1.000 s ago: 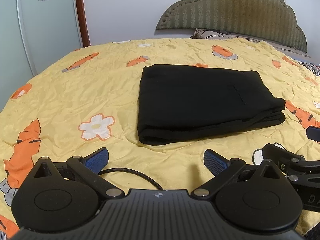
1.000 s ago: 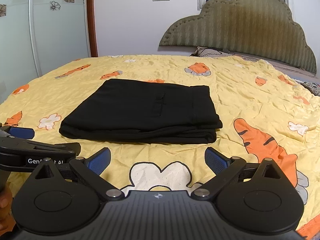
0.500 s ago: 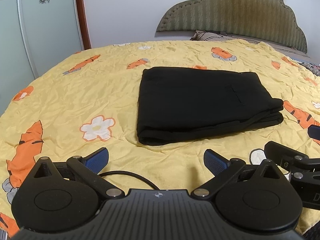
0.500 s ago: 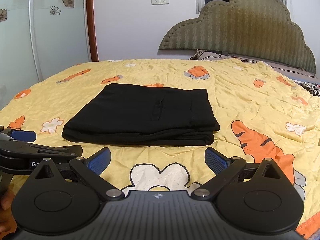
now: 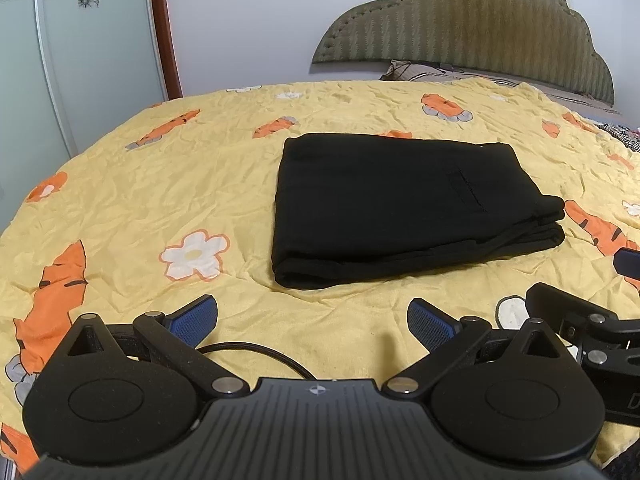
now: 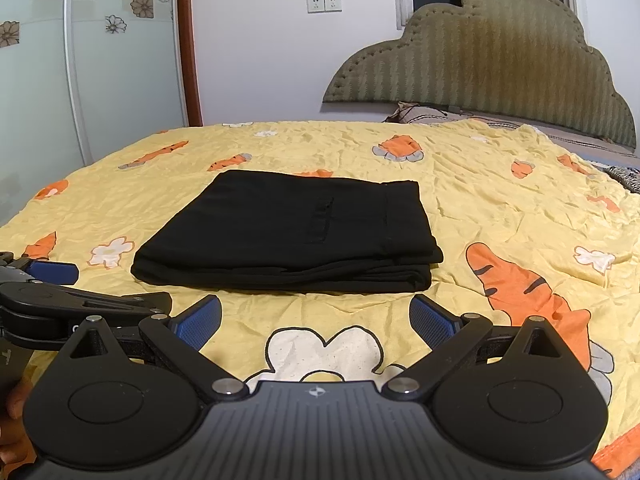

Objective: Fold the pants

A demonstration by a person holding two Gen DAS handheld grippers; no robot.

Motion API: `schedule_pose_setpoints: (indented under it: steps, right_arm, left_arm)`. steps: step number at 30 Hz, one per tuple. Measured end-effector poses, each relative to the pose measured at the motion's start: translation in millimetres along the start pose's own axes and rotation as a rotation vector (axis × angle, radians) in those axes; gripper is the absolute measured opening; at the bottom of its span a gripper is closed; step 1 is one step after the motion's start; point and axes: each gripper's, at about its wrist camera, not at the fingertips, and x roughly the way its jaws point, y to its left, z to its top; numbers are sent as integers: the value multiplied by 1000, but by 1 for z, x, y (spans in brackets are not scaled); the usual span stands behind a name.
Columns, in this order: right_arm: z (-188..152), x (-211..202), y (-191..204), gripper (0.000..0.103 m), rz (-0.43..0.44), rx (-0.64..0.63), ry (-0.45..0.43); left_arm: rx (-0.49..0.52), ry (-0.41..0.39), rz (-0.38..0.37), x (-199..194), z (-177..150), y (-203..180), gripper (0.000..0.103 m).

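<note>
Left gripper [image 5: 312,322], left wrist view: I see jaws spread, holding nothing, low over the yellow bedspread [image 5: 120,200]. Black pants [image 5: 400,204] lie folded flat ahead, well apart from the fingertips.

Right gripper [image 6: 316,322], right wrist view: jaws spread, empty. I log the pants [image 6: 288,232] centred on the bedspread [image 6: 500,200], headboard [image 6: 480,56] behind.

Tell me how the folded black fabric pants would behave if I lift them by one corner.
The folded black fabric pants are soft stacked layers, so they would likely droop and unfold. On the wrinkled yellow bedspread, pushing would probably bunch them rather than slide them.
</note>
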Motion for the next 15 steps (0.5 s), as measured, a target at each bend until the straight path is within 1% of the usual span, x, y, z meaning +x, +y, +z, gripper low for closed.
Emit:
schedule_pose_setpoints:
  steps: [15]
  right_arm:
    - [0, -1, 0, 101, 3, -2, -1]
  left_arm:
    - [-19, -4, -15, -1, 1, 1, 102]
